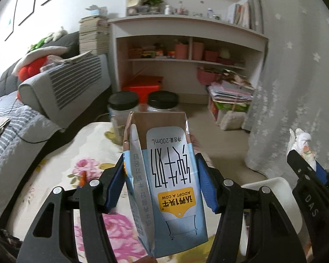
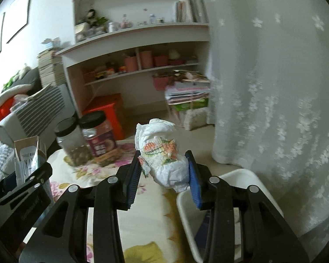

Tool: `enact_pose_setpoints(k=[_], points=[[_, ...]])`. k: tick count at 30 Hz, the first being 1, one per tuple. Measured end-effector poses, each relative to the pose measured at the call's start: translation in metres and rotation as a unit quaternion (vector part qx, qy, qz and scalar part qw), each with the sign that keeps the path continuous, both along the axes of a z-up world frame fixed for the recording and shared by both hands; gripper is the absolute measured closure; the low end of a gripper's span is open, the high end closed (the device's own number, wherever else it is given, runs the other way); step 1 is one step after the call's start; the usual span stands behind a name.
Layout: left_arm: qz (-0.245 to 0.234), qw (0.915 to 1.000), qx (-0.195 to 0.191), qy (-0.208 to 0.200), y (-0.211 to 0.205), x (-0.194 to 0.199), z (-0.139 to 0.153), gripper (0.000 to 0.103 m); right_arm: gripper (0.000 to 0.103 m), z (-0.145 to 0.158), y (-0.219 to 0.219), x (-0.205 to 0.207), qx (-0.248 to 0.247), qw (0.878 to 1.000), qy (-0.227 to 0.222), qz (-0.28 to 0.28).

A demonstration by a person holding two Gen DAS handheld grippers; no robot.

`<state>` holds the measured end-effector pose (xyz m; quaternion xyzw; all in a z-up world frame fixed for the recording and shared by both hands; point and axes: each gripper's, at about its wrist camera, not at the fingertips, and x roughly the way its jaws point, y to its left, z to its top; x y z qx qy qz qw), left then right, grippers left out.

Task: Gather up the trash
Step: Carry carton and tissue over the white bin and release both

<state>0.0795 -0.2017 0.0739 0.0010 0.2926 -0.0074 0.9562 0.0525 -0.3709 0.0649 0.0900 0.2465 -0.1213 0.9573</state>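
A pale blue and white milk carton (image 1: 168, 175) with an open brown top stands upright between my left gripper (image 1: 162, 175) fingers, which are shut on its sides above the flowered tablecloth (image 1: 76, 153). In the right wrist view my right gripper (image 2: 164, 171) is shut on a crumpled white wrapper (image 2: 162, 153) with orange and green print, held just left of a white bin (image 2: 241, 179). The same wrapper (image 1: 302, 142) and right gripper (image 1: 304, 164) appear at the right edge of the left wrist view. The carton (image 2: 29, 155) and left gripper (image 2: 30, 175) show at the left of the right wrist view.
Two clear jars (image 2: 83, 138) with black lids stand at the table's far edge. The white bin's rim (image 1: 272, 184) lies low right beside a white lace curtain (image 2: 274, 87). Beyond are a white shelf unit (image 1: 186, 50), an orange stool (image 1: 142, 85), stacked papers (image 1: 230, 94) and a grey sofa (image 1: 54, 87).
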Motion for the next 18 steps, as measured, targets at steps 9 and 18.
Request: enact_pose_setpoints(k=[9,18], points=[[-0.054,0.9983,0.019,-0.001,-0.064,-0.007,-0.001,0.043,0.063,-0.008,-0.077,-0.015,0.053,0.994,0.024,-0.087],[-0.112,0.9932,0.03,0.004,-0.129,-0.013,-0.002,0.043,0.031,-0.012,-0.14,-0.039,0.113,0.978,0.02,-0.173]])
